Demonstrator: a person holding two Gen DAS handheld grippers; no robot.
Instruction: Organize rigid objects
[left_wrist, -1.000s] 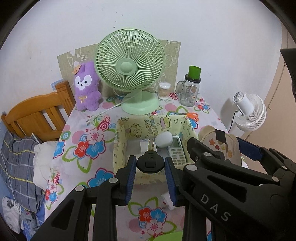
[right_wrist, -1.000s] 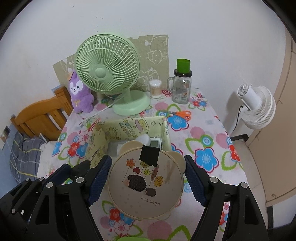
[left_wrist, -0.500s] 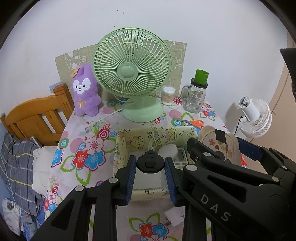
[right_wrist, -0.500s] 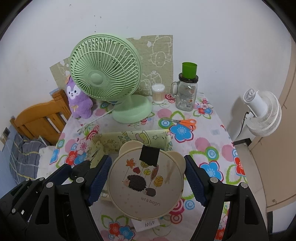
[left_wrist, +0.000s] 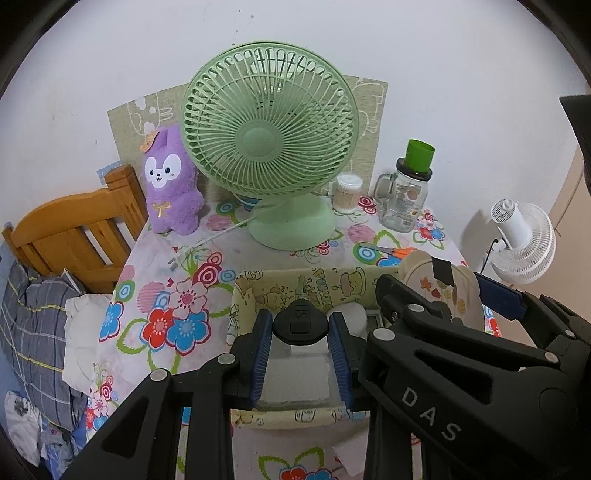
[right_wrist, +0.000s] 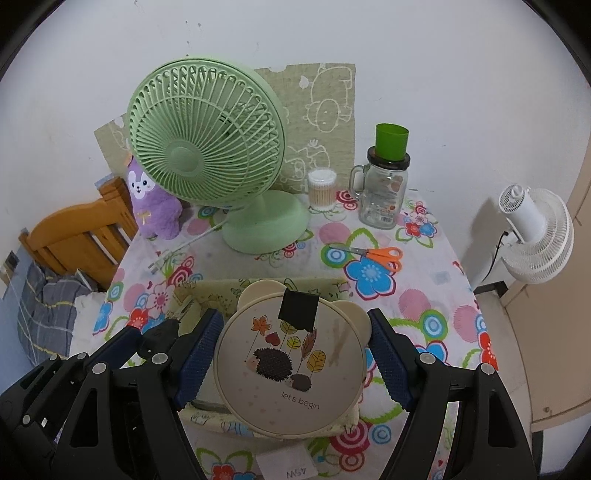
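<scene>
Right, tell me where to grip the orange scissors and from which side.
Grip the orange scissors across the orange handle loops, coming from above. They lie flat on the tablecloth with thin blades pointing toward the green fan; the loops probably offer the thickest hold.

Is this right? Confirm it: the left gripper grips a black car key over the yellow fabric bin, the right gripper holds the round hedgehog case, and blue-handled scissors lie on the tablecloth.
One detail is wrong: the scissors have orange handles, not blue, as the right wrist view shows. The rest stands: the left gripper grips the black car key over the yellow fabric bin, and the right gripper holds the round hedgehog case.
</scene>
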